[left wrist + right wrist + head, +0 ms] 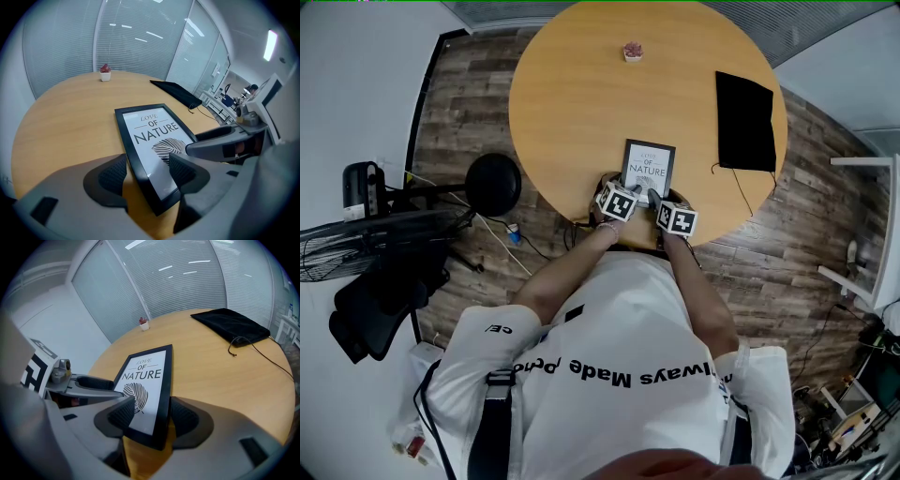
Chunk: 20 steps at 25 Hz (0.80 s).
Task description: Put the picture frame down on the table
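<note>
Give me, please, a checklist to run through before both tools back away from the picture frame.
1. Picture frame lies flat on the table: ok.
2. Left tool jaws apart, not clamping the frame's corner: ok.
3. Right tool jaws apart, not clamping the frame's edge: ok.
4. Frame's near corners rest on wood, not overhanging: ok.
5. Black pouch and small plant pot stand clear of the frame: ok.
6. Space behind the tools for retreat: cannot tell.
</note>
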Tool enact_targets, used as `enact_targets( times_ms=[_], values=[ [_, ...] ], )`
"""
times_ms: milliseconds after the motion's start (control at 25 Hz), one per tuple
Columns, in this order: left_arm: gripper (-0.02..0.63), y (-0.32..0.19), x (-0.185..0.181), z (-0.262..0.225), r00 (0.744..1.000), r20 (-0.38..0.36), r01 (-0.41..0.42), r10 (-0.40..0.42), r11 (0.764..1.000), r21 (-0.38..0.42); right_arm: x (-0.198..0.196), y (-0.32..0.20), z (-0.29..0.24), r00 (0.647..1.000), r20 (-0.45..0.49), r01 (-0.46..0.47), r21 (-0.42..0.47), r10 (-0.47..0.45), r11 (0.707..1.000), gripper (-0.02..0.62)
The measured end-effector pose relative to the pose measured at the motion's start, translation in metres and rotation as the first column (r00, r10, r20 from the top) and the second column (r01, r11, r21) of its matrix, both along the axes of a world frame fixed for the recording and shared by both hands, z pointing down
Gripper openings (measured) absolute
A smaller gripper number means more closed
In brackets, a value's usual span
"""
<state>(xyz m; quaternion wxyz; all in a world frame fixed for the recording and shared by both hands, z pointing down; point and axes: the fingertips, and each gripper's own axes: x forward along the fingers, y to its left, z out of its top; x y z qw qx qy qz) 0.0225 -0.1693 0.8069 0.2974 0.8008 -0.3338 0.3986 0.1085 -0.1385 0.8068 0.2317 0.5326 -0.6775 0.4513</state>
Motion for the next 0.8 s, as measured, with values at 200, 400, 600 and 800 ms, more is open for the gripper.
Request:
enact_targets(
  times_ms=[200,400,600,800],
  values=[
    [0.268,0.0,-0.003,-0.002,1.0,-0.003,0.006,-0.006,1.0,-0.001,-0.002,0.0,0.0,1.0,-0.004,0.001,-0.001,-0.001,1.0,0.244],
    [0.27,0.001,-0.006,-0.001,1.0,-0.007,0.017,-0.017,1.0,0.0,-0.001,0.001,-0.004,1.0,-0.013,0.016,0.015,-0.016,1.0,0.245],
    [0.27,0.002,-0.006,-0.008,0.999,-0.032,0.029,-0.028,1.0,0.008,0.002,0.001,-0.01,1.0,-0.022,0.016,0.035,-0.015,0.999,0.244],
    [0.268,-0.002,-0.005,-0.025,0.997,-0.077,0.035,-0.032,0.998,0.044,0.007,-0.005,-0.027,0.999,-0.03,0.029,0.094,-0.027,0.995,0.244]
  ],
)
